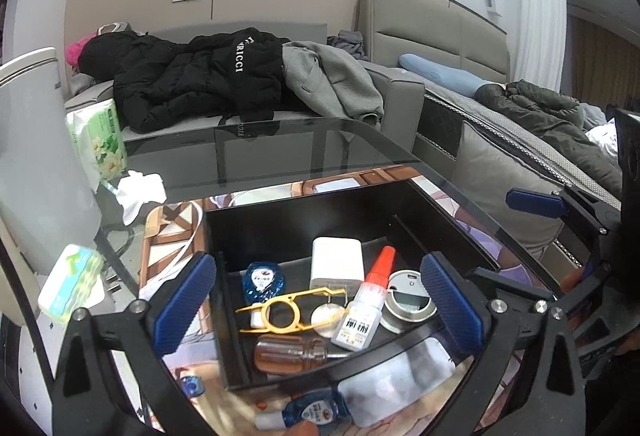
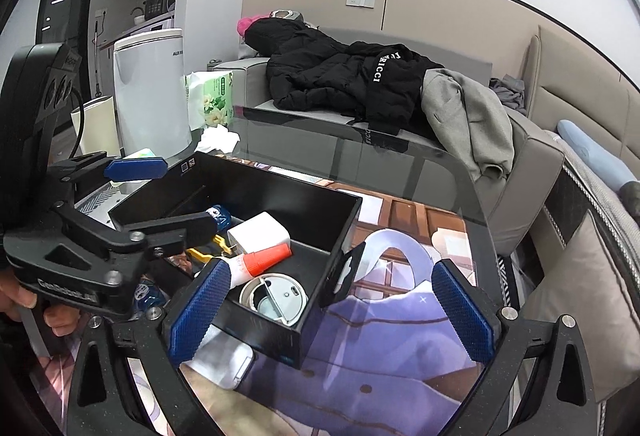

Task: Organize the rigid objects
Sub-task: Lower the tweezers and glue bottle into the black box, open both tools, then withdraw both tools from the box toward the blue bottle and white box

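- Left gripper (image 1: 318,310): fingers spread wide, empty, over the box's near end.
- Right gripper (image 2: 330,310): spread, empty, at the box corner.
- Box (image 1: 304,203): black, on glass table (image 1: 280,147); holds glue bottle (image 1: 366,300), charger (image 1: 338,262), round lid (image 1: 408,300), yellow tool (image 1: 290,310), amber vial (image 1: 290,354), blue pack (image 1: 262,282).
- Blue bottle (image 1: 310,414): outside, just before the box.

A grey sofa (image 2: 532,155) stands behind the glass table (image 2: 400,155). On the sofa lie a black puffer jacket (image 1: 192,75) and, just to its right, a grey hoodie (image 1: 332,79). A green tissue pack (image 1: 100,139) sits on the table's far left corner, a crumpled white tissue (image 1: 140,191) beside it. Left of the table stands a white appliance (image 2: 152,87).
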